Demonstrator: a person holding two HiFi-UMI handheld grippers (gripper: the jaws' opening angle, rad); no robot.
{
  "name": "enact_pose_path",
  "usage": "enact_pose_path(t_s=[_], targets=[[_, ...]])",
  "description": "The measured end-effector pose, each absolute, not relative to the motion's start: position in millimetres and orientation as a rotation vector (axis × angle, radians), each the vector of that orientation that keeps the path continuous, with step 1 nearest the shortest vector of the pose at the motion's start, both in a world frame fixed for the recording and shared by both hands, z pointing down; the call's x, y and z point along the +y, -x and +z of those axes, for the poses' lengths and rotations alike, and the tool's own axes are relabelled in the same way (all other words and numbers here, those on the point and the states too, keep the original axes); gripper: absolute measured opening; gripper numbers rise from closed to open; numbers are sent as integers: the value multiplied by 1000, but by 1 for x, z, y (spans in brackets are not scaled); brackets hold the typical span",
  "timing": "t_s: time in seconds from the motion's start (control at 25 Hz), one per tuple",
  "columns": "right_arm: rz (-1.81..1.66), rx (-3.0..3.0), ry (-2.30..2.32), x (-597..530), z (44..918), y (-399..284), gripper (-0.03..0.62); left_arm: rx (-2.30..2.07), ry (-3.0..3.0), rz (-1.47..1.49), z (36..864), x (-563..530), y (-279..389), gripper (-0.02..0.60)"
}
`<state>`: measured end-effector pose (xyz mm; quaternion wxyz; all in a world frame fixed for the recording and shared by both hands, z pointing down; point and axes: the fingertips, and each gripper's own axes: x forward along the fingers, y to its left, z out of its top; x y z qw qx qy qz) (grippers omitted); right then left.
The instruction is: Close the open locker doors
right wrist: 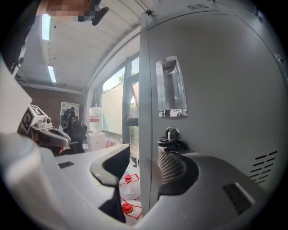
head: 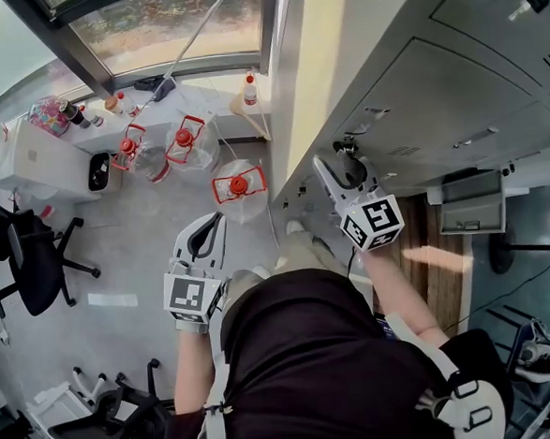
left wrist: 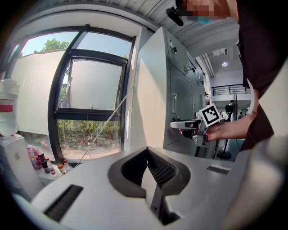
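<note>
The grey lockers (head: 406, 83) run along the right of the head view; further along, one door (head: 471, 202) stands out from the row. My right gripper (head: 335, 167) is up against a closed locker front. In the right gripper view its jaws (right wrist: 141, 164) stand open, the locker's corner edge (right wrist: 145, 90) shows between them, and the right fingertip (right wrist: 173, 161) sits just below the key lock (right wrist: 172, 134). Neither pad presses on anything. My left gripper (head: 217, 223) hangs over the floor away from the lockers, its tips (left wrist: 146, 150) together with nothing in them.
Three water jugs with red caps (head: 238, 184) stand on the floor by the locker's end. A black office chair (head: 34, 263) and a white box (head: 45, 159) are at the left, under the window (head: 167, 24). A label holder (right wrist: 171, 87) is on the door.
</note>
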<state>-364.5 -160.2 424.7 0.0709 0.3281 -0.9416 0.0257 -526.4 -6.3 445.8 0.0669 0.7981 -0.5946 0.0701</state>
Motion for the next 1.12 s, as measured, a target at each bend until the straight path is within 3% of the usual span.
enact_pose_path(t_s=[0.76,1.12], targets=[[157,-2794,-1066,-81,429,334,193,-1594,-2544,210,449,16,490,9],[188,-2713,-1242,-37,436,273,144,-1382,-2680,217,450,11,436,9]])
